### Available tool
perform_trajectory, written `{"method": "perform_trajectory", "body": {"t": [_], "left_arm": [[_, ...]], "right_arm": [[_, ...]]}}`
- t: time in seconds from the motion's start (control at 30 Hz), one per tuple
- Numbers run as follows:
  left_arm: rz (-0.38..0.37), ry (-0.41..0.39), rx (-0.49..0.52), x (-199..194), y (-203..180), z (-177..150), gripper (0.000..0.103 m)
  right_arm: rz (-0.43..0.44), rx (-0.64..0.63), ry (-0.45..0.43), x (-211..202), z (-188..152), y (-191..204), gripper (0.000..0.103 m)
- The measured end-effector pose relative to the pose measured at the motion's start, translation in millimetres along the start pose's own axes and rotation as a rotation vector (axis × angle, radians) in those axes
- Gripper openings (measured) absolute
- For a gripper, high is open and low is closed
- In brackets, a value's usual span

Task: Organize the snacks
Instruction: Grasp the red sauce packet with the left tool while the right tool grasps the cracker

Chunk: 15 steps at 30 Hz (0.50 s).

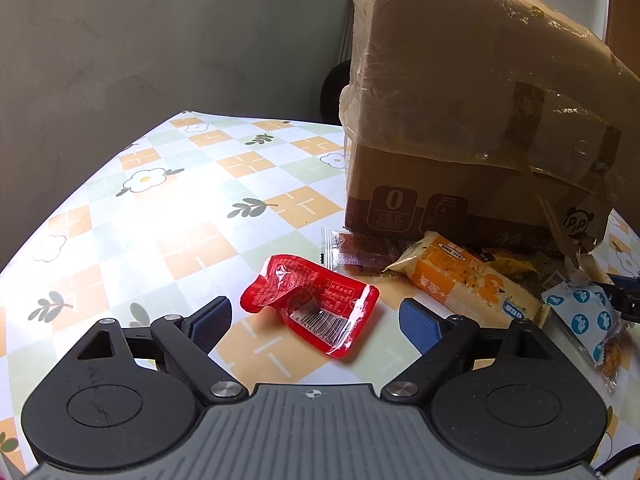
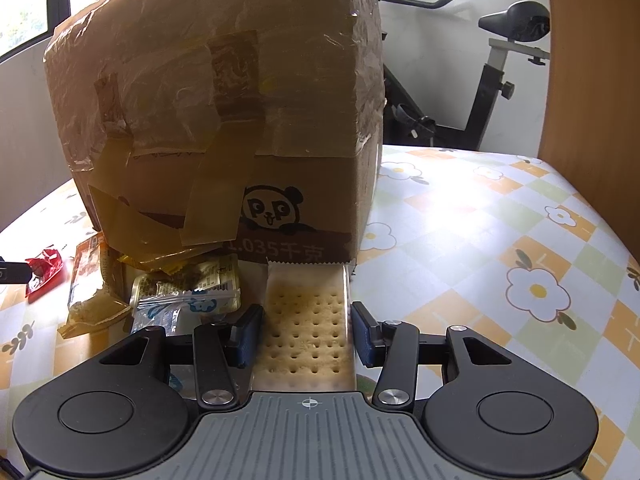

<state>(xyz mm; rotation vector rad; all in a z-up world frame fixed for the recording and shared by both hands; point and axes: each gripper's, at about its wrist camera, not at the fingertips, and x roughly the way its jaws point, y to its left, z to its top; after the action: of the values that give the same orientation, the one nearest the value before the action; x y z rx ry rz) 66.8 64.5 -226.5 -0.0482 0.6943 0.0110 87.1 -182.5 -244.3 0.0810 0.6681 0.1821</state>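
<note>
My right gripper [image 2: 306, 330] clamps a clear-wrapped cracker pack [image 2: 306, 320] lying just in front of the taped cardboard box [image 2: 224, 120], ready to lift; my left gripper [image 1: 316, 318] hovers with jaws apart around a red sachet [image 1: 310, 304], left of the box.

The cardboard box [image 2: 224, 120] runs off the top of both views, so its upper end is not shown, and its base hides the far ends of the snack packets [image 2: 192, 288] wedged against it. The clear-wrapped cracker pack [image 2: 306, 332] passes under the camera housing at the lower centre of the right view. At the right edge of the left view, the blue-dotted packet [image 1: 588, 316] is cut off. Print on the red packet [image 1: 316, 300] is too small to read.
</note>
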Motion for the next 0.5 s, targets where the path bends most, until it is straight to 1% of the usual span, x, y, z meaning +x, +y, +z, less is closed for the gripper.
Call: {"method": "perform_trajectory", "body": {"t": [0.13,0.23,0.33,0.43,0.5], "left_arm": [[-0.011,0.013,-0.011,5.7,-2.3,1.1,0.088],[0.025,0.011,-0.014,11.7,-3.2,3.9,0.088],[0.048,0.039,-0.086,20.5,4.8,9.5,0.087],[0.028,0.062,-0.175,23.5,11.5,12.3,0.087],[0.016,0.072,-0.189,25.6,10.4,12.9,0.087]], "right_arm": [[0.003,0.004,-0.001,0.2,0.1,-1.0,0.044],[0.005,0.006,-0.001,0.4,0.0,-1.0,0.044],[0.006,0.008,-0.002,0.5,-0.2,-0.4,0.044],[0.006,0.007,-0.002,0.5,-0.2,-0.3,0.044],[0.005,0.007,-0.003,0.5,-0.3,0.2,0.044]]}}
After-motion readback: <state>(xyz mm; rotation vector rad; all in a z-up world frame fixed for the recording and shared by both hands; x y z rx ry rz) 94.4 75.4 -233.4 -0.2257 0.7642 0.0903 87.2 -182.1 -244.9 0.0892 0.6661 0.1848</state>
